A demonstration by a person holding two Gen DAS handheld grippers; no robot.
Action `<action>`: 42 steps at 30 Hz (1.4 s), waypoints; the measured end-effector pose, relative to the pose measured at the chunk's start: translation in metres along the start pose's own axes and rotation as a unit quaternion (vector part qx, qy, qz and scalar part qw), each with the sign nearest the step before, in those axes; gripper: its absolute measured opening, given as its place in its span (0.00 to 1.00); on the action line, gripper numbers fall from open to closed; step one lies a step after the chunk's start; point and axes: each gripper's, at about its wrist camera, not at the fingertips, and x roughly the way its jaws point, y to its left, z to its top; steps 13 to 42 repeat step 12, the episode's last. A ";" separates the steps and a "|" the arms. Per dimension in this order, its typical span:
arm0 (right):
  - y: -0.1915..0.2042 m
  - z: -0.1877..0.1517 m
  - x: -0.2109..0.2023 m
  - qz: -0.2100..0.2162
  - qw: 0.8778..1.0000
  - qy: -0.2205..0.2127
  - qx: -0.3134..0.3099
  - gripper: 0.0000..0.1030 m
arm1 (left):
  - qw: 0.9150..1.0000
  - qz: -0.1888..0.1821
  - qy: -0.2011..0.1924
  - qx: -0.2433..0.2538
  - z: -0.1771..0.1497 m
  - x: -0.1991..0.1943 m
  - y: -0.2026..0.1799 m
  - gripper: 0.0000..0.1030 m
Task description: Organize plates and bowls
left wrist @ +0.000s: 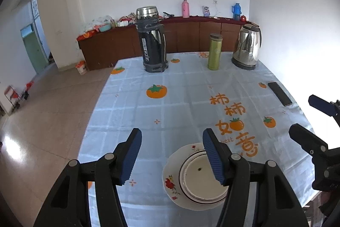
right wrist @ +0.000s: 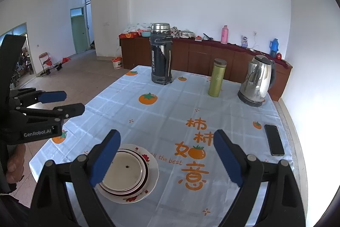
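A white flowered plate (left wrist: pixel 170 182) lies near the table's front edge with a smaller dark-rimmed dish or bowl (left wrist: pixel 201 182) stacked in it. Both show in the right wrist view too, the plate (right wrist: pixel 152 173) and the dish (right wrist: pixel 125 171). My left gripper (left wrist: pixel 172 156) is open and empty, held above the table just left of the stack. My right gripper (right wrist: pixel 167 159) is open and empty, above the table just right of the stack. Each gripper shows in the other's view: the right one (left wrist: pixel 306 118), the left one (right wrist: pixel 68 102).
On the persimmon-print tablecloth (left wrist: pixel 170 107) stand a black and steel thermos (left wrist: pixel 152 39), a green flask (left wrist: pixel 214 51) and a steel kettle (left wrist: pixel 247 47) at the far end. A black phone (left wrist: pixel 279 93) lies at the right edge. A wooden sideboard (left wrist: pixel 184 37) is behind.
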 end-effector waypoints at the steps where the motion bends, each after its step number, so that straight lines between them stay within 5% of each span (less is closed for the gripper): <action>1: 0.000 0.000 -0.001 0.000 1.000 -0.001 0.000 0.88 | 1.000 0.000 -0.001 -0.003 0.000 0.001 0.001 0.74; 42: -0.006 -0.001 0.004 -0.002 1.000 0.004 0.005 0.88 | 1.000 0.000 -0.011 -0.003 0.002 0.002 -0.001 0.75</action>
